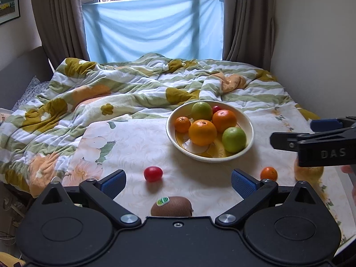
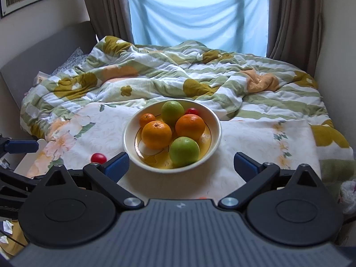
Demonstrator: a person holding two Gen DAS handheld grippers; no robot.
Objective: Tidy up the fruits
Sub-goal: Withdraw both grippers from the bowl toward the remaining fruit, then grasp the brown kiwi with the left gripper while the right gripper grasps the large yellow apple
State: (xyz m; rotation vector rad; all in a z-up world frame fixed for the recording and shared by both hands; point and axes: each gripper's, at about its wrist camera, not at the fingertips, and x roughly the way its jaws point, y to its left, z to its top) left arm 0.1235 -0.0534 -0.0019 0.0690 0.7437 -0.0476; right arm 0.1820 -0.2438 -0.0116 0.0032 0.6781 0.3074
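Grippers frame the foreground of both wrist views: the left gripper (image 1: pixel 178 183), black with blue ribbed pads, stands with its jaws wide apart and nothing between them, and the right gripper (image 2: pixel 181 165) of the same build is spread just as wide, its jaws also bare, with the near rim of the bowl showing in the gap beyond them. Closest to the left gripper a brown fuzzy kiwi (image 1: pixel 171 206) with a green sticker lies on the pale floral cloth (image 1: pixel 133 146), half hidden by the tool's body; just beyond it sits a small red tomato (image 1: pixel 153 173), and off to the right a small orange mandarin (image 1: pixel 269 173) near a yellowish fruit (image 1: pixel 308 174) largely masked by the other gripper's finger. Farther on, the cream ceramic bowl (image 2: pixel 217 122) with a yellow centre holds two green apples, two large oranges, a small mandarin and a red tomato at the back. Behind it spreads a rumpled green-striped quilt (image 2: pixel 169 75) with mustard flowers, then a light blue sheet (image 2: pixel 198 15) hung across the window between brown curtains (image 2: pixel 293 15)
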